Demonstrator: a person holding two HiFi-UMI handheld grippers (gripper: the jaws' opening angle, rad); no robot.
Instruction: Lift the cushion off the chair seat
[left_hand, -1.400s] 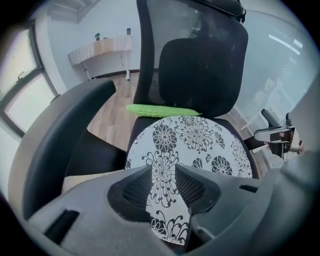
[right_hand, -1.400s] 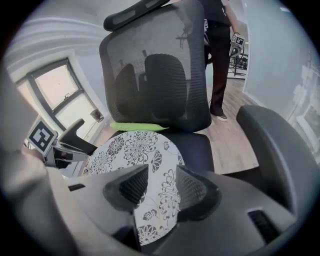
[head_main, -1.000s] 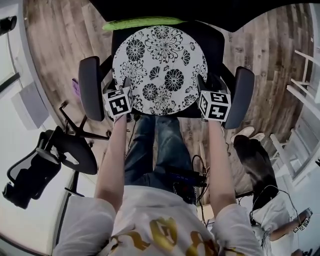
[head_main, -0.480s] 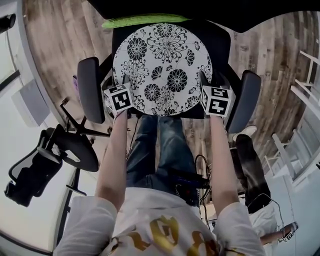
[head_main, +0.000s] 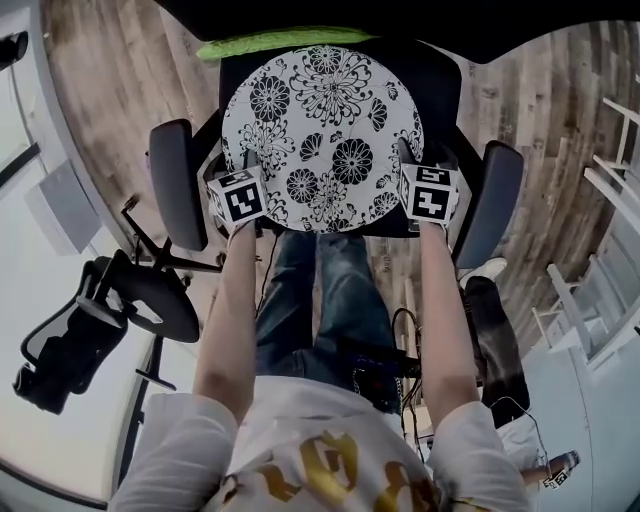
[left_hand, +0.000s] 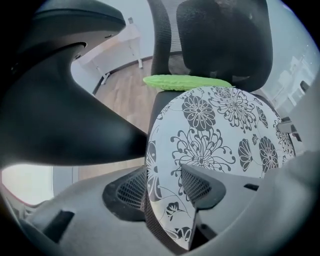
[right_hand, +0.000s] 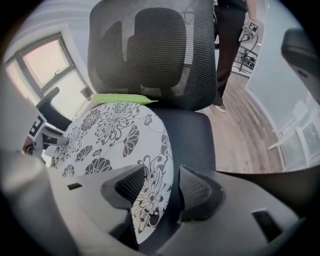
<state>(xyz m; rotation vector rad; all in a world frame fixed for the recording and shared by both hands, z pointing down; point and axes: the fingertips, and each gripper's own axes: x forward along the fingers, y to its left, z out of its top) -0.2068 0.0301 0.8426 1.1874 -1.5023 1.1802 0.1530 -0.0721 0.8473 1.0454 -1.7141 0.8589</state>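
**Cushion (head_main: 320, 130) on the seat, jaws astride its rim**

The cushion lies flat on the black chair seat (head_main: 440, 95), upper centre of the head view. The left gripper (left_hand: 170, 189) and right gripper (right_hand: 162, 192) have just been opening. Each gapes around the cushion's near edge, unclamped.

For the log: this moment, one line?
cushion on chair seat | left gripper jaws just opening, cushion edge between | right gripper same

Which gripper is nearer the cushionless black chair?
Left. Their jaws have just been opening; the left gripper straddles the cushion's edge nearest that chair, the right gripper the opposite edge.
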